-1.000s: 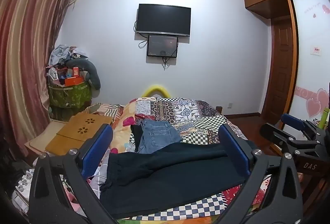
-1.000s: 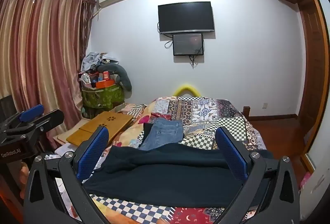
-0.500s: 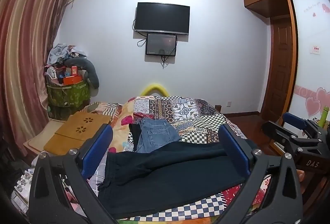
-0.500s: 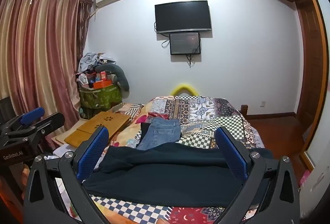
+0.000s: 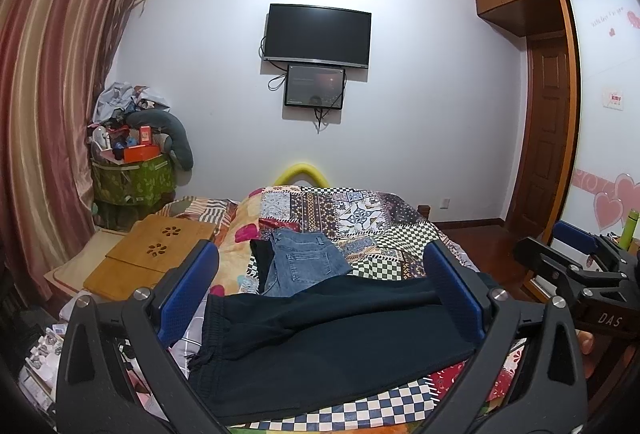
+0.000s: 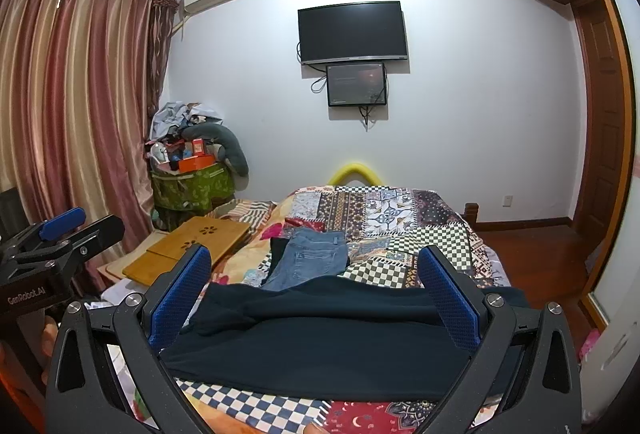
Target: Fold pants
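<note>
The dark pants (image 5: 320,338) are seen spread crosswise on the near part of the bed (image 5: 384,234), over a patchwork quilt (image 5: 352,210). In the left wrist view the elastic waistband is found at the left, with the legs running off to the right, one leg draped loosely over the other. In the right wrist view the same garment (image 6: 320,346) is shown lying across the bed, rumpled along its far edge.

The left tongs (image 5: 324,282) are held above the near end of the bed with the blue-padded jaws spread wide; nothing is gripped between them. The right tongs (image 6: 316,282) are likewise held wide apart and empty, above the pants and apart from the cloth. Each tool is caught at the edge of the other's view (the left one at the left edge of the right wrist view, the right one at the right edge of the left wrist view).

Just beyond the pants a folded pair of blue jeans (image 5: 304,262) is laid on the quilt, beside a dark garment at its left. A wooden lap table (image 5: 156,254) is seen at the left of the bed. A black television (image 5: 318,34) is mounted on the far wall, with a smaller screen (image 5: 315,86) just below it.
</note>
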`<state>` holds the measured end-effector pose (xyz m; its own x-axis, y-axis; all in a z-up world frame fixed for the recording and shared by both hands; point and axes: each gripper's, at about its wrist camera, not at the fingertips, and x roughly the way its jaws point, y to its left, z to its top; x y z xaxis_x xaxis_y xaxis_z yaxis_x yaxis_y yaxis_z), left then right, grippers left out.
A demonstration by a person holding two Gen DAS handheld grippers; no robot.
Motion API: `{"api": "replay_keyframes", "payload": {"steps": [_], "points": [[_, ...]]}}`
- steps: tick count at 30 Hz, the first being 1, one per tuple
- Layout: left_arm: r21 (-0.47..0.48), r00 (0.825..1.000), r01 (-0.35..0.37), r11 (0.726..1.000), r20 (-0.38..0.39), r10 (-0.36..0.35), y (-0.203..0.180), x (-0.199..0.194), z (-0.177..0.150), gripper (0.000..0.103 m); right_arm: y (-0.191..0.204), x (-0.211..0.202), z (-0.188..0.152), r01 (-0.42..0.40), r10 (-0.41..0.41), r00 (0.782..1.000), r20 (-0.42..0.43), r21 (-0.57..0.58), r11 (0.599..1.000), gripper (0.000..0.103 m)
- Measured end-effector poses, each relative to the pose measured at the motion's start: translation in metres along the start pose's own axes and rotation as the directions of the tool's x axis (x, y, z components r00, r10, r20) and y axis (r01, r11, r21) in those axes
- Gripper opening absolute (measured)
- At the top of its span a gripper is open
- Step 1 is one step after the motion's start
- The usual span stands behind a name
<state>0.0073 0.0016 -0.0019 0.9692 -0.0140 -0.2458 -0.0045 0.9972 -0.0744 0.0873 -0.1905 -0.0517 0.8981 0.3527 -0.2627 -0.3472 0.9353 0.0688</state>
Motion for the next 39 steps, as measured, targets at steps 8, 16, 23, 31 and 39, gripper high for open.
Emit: {"api": "replay_keyframes", "payload": {"steps": [8,16,23,31,39], "points": [[0.002,1.0,0.0,1.0,-0.003,0.0,0.0002,0.0024,-0.0006,0.103,-0.0099,-0.0014,0.0024,0.003,-0.003,1.0,-0.001,0.002,1.0,0.103],[0.003,1.0,-0.001,1.0,-0.003,0.001,-0.001,0.0023,0.0,0.103,-0.0099,-0.0024,0.0021,0.006,-0.006,1.0,0.001,0.0,1.0,0.103],[0.002,1.0,0.0,1.0,-0.004,0.0,-0.0011,0.0023,0.0006,0.103,-0.0166,0.0008,0.0029,0.005,-0.005,1.0,0.001,0.002,1.0,0.103],[0.004,1.0,0.002,1.0,-0.003,-0.002,-0.0021,0.0015,0.0026,0.103,-0.0152,0.0003,0.0028,0.006,-0.006,1.0,0.001,0.001,1.0,0.103],[0.005,1.0,0.001,1.0,-0.002,-0.001,-0.0022,0.0018,0.0044,0.103,-0.0172,-0.0004,0.0007,0.006,-0.006,1.0,-0.001,0.005,1.0,0.103]]}}
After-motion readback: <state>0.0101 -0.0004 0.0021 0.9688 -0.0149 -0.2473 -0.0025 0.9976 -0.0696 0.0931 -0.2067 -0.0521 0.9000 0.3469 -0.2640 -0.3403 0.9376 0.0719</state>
